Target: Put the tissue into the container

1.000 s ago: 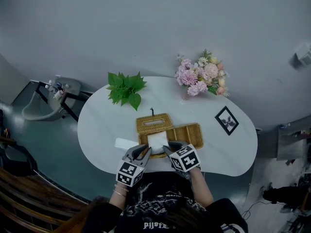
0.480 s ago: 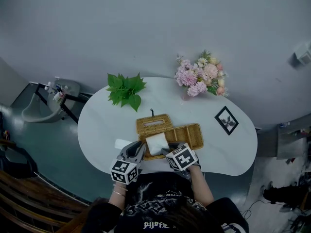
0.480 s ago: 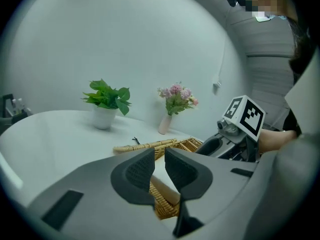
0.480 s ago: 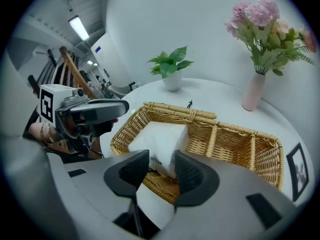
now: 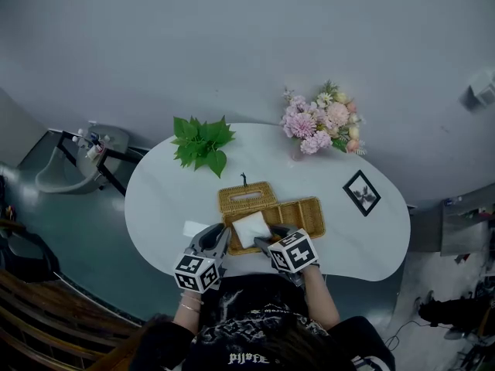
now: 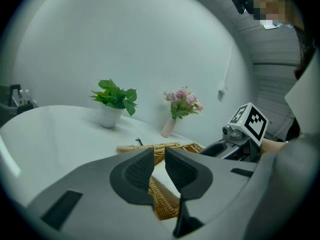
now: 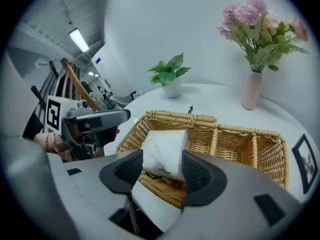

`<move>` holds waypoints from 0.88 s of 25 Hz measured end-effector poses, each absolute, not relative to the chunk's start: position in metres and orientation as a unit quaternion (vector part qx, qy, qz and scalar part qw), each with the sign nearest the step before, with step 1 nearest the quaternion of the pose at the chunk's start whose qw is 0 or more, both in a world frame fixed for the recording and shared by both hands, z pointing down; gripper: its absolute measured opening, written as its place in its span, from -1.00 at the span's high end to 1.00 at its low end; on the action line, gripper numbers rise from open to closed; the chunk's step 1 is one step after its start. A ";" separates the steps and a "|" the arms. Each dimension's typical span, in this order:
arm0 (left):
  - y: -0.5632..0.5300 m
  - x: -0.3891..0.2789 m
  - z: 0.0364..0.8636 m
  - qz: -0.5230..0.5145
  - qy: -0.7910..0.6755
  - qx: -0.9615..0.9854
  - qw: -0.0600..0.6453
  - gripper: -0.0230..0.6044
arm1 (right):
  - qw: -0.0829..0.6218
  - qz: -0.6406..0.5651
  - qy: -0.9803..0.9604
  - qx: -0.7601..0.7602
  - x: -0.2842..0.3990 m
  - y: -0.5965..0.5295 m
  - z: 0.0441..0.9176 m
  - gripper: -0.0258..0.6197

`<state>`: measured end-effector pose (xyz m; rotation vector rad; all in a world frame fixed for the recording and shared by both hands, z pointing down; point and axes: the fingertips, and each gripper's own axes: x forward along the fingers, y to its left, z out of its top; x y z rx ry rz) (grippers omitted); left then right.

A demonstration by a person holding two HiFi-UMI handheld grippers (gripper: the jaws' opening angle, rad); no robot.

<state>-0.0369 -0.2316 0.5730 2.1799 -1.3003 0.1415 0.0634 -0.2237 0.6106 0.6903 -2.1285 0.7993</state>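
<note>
Jaws on your right gripper [image 7: 161,165] are opening and stand wide on either side of the tissue pack [image 7: 165,149], with the pads not pressing on it. The pack lies tilted in the left compartment of the wicker basket [image 7: 252,151]. Your left gripper [image 6: 159,159] has its jaws nearly together, a slim gap between the pads and nothing pinched there; its tips sit just beside the basket's near left corner. Both grippers hover side by side over the near edge of the white table [image 5: 162,199], angled inward toward the pack, marker cubes toward you, with your forearms close together behind them.
</note>
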 end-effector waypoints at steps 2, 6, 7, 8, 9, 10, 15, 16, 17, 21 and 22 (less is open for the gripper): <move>-0.233 -0.039 0.569 0.041 -0.494 0.816 0.298 0.69 | 0.349 0.306 -0.841 0.277 0.062 -0.229 0.600 0.12; -0.236 -0.044 0.559 0.021 -0.506 0.811 0.292 0.68 | 0.295 0.281 -0.859 0.311 0.063 -0.244 0.576 0.12; -0.237 -0.044 0.556 0.018 -0.507 0.812 0.289 0.68 | 0.284 0.270 -0.861 0.324 0.066 -0.249 0.571 0.12; -0.237 -0.043 0.553 0.015 -0.508 0.813 0.285 0.68 | 0.276 0.261 -0.861 0.338 0.069 -0.253 0.567 0.12; -0.238 -0.043 0.550 0.011 -0.510 0.813 0.280 0.68 | 0.268 0.253 -0.861 0.351 0.073 -0.256 0.564 0.12; -0.239 -0.043 0.546 0.007 -0.515 0.812 0.274 0.68 | 0.259 0.248 -0.861 0.362 0.076 -0.259 0.561 0.12; -0.243 -0.041 0.529 -0.010 -0.528 0.812 0.248 0.68 | 0.218 0.232 -0.860 0.398 0.085 -0.266 0.549 0.14; -0.242 -0.040 0.527 -0.009 -0.529 0.813 0.243 0.69 | 0.213 0.229 -0.861 0.402 0.085 -0.266 0.549 0.17; -0.242 -0.039 0.525 -0.009 -0.530 0.814 0.239 0.70 | 0.207 0.225 -0.863 0.403 0.085 -0.266 0.548 0.22; -0.243 -0.036 0.518 -0.008 -0.530 0.818 0.223 0.82 | 0.189 0.197 -0.876 0.399 0.081 -0.266 0.540 0.31; -0.243 -0.036 0.517 -0.003 -0.530 0.820 0.217 0.83 | 0.186 0.194 -0.877 0.399 0.081 -0.266 0.539 0.35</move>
